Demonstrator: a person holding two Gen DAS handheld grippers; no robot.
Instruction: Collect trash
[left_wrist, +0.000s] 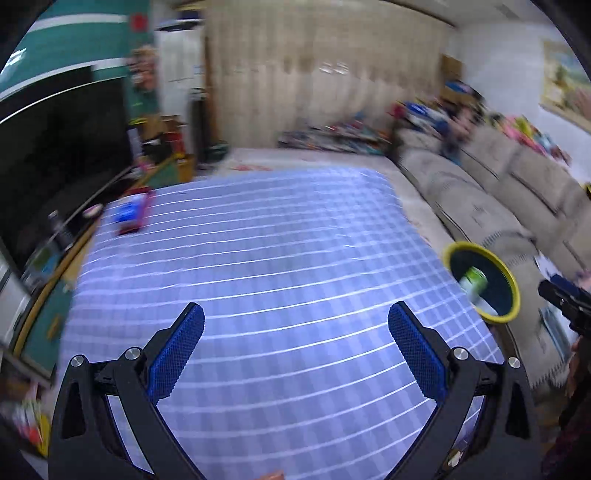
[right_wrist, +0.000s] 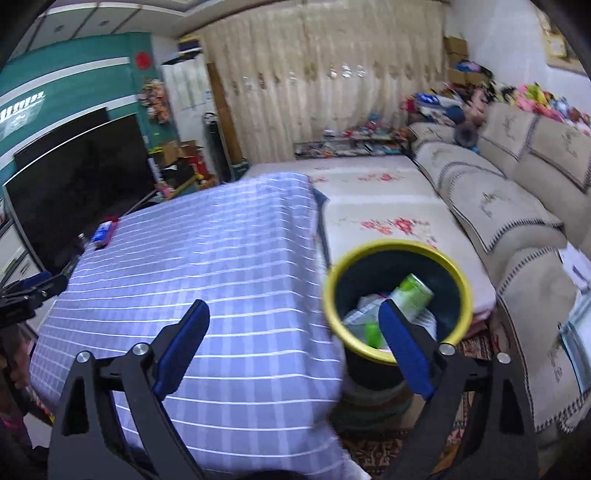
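While both grippers hang empty, the scene reads like this:
Left gripper (left_wrist: 295, 350): jaws spread wide, over the checked tabletop (left_wrist: 258, 240).
Right gripper (right_wrist: 295, 343): wide too — one finger above the bin's mouth.
Bin (right_wrist: 466, 291): yellow-rimmed, just beside the tabletop's right edge, already holding a green can (right_wrist: 412, 293) and paper.
Remaining item: red-and-blue packet (left_wrist: 131, 214), far left corner, well apart from both grippers.
Advice: reach left — close squarely across the packet's short side.

Left wrist view motion-blurred: green can (left_wrist: 474, 281) in yellow-rimmed bin (left_wrist: 508, 275) smeared, label unreadable. Red-edged packet (left_wrist: 130, 214) on table (left_wrist: 258, 266) indistinct. Right wrist view: bin's base hidden behind blue fingers (right_wrist: 404, 343); paper scraps (right_wrist: 364, 314) unidentifiable.
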